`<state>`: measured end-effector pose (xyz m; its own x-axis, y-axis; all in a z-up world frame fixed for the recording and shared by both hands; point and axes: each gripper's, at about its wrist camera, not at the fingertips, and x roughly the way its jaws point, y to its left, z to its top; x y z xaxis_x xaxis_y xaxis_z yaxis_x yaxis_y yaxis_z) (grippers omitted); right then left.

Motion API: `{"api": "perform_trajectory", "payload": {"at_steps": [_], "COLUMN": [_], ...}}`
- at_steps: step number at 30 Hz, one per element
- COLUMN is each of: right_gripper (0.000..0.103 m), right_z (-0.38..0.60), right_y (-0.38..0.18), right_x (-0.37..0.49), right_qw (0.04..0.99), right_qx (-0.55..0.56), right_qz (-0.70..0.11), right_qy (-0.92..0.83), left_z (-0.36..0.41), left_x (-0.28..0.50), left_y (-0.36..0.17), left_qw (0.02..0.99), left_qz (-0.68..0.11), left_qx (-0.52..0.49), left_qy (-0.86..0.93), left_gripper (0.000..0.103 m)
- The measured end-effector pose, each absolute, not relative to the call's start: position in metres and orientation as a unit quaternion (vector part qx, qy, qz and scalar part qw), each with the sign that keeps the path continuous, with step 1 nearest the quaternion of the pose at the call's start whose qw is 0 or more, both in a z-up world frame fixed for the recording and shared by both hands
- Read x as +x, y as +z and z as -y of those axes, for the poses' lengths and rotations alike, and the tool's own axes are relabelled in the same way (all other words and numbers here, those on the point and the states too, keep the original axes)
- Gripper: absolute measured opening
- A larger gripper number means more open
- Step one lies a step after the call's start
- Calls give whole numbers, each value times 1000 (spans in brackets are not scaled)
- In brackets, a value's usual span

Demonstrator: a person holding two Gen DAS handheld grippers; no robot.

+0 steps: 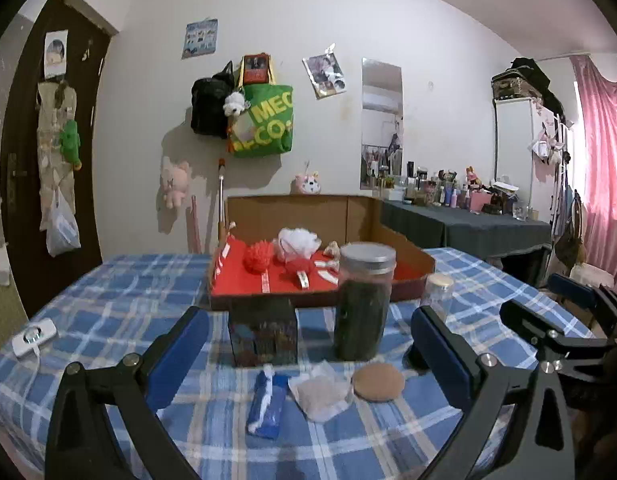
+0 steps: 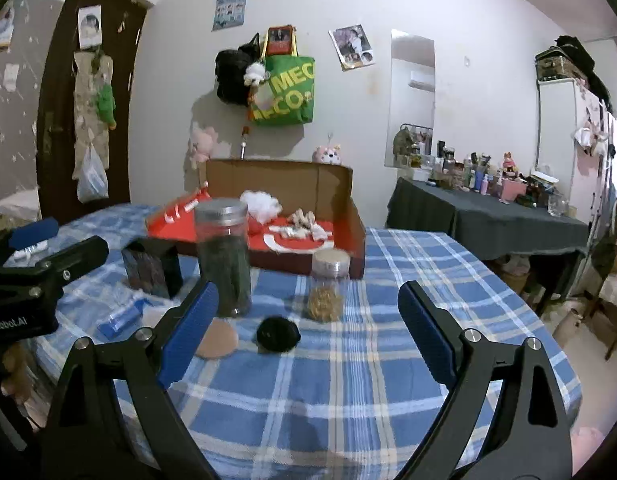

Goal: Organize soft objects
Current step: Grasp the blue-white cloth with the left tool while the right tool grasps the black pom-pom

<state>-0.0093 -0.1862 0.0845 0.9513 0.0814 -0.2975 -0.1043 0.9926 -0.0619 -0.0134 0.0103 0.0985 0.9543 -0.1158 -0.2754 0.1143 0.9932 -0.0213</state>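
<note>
Red-lined cardboard box (image 1: pixel 388 236) holds a white pouf (image 1: pixel 299 240) and red ball (image 1: pixel 255 255).

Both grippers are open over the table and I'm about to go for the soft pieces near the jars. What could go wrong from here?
1. The tan round sponge lies right at the foot of the tall dark jar; reaching in could topple it.
2. The black fuzzy ball sits close to the small jar, so the right gripper might knock that.
</note>
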Motion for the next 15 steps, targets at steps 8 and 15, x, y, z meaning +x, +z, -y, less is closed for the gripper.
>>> {"api": "perform_trajectory", "payload": {"at_steps": [8,15], "right_gripper": [92,92], "right_z": [183,181], "right_y": [55,34], "right_x": [2,15], "right_qw": [981,972], "right_qx": [-33,-27], "right_qz": [-186,-227], "right_qy": [44,47], "left_z": [-11,-12], "left_x": [-5,9], "left_y": [68,42], "left_qw": [984,975], "left_qz": [-173,-218], "left_qx": [-5,-14], "left_qy": [-46,-47], "left_gripper": [103,103]}}
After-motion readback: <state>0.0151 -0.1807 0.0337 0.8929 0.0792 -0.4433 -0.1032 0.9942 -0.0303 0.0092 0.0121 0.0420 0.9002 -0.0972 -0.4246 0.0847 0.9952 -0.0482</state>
